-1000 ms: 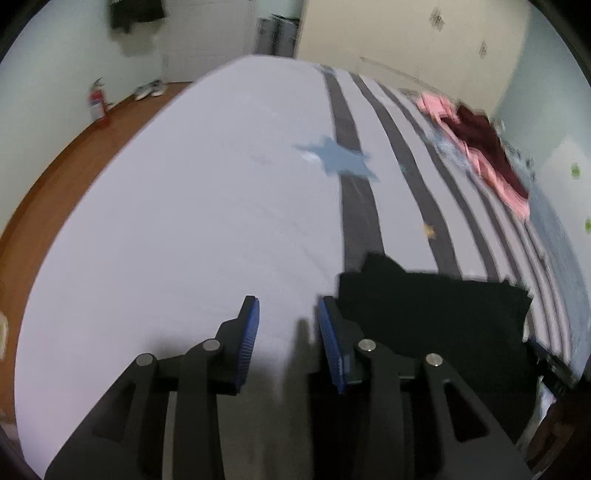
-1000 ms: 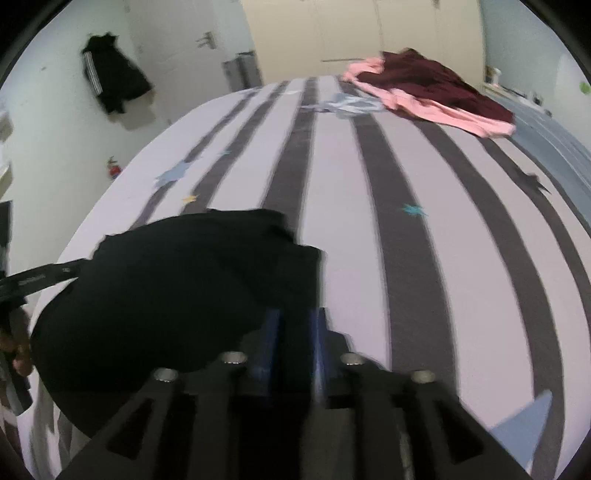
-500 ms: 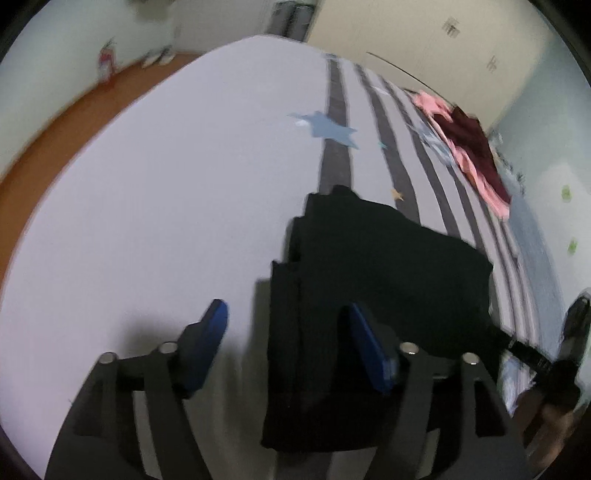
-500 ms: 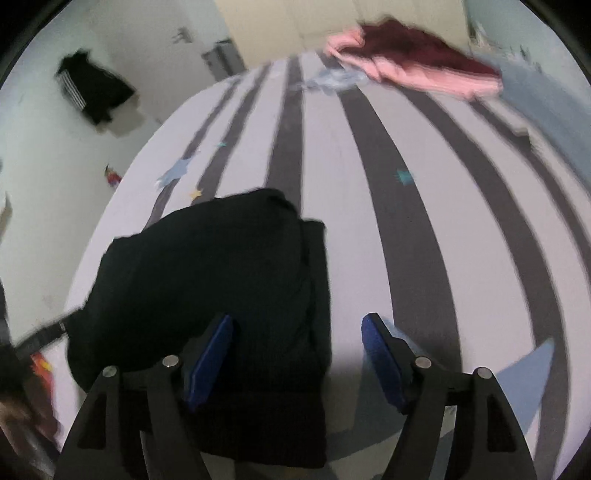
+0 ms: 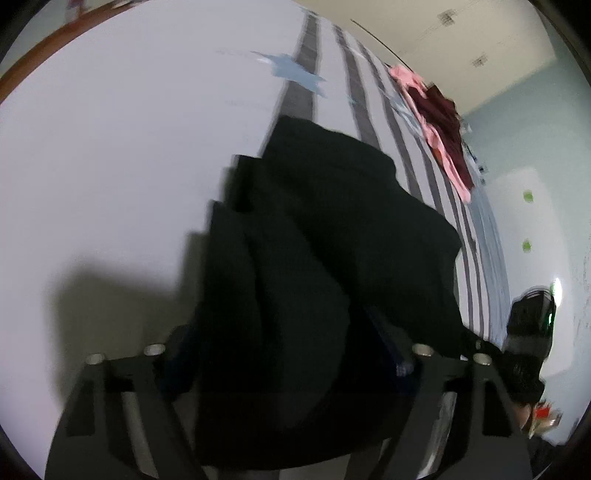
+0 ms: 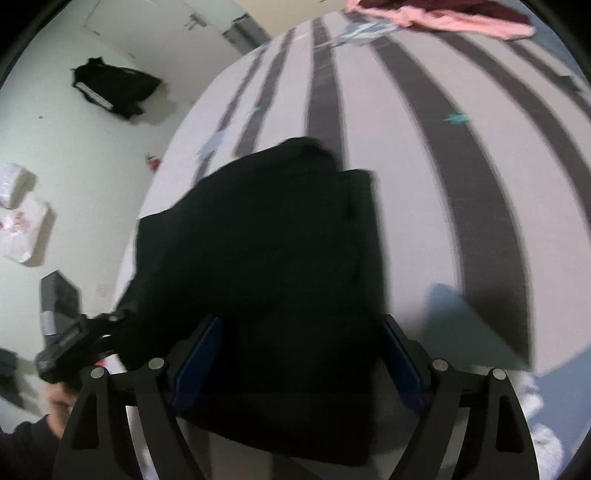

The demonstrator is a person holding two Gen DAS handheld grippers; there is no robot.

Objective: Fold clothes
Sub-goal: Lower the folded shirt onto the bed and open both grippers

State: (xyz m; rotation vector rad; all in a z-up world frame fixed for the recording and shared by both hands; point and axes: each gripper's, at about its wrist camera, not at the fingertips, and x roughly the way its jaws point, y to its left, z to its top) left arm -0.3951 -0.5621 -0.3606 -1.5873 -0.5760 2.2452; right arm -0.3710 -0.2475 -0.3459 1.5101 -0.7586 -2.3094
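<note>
striped bed (image 6: 424,155) | black garment (image 6: 266,258) lying folded, frame centre | left gripper (image 5: 288,354), right gripper (image 6: 299,350) jaws spreading wide, straddling it | pink pile (image 5: 439,125) upper right waiting unfolded

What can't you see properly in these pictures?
- Left wrist view: the folded black cloth garment covers the left hand-held gripper fingertips; contact unclear.
- Right wrist view: the garment's near edge hides what lies between the right hand-held gripper fingers.
- Both: motion blur smears the striped bedsheet.

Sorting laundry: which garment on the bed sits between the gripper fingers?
The black garment, between both open grippers; the pink and maroon clothes lie far off.
</note>
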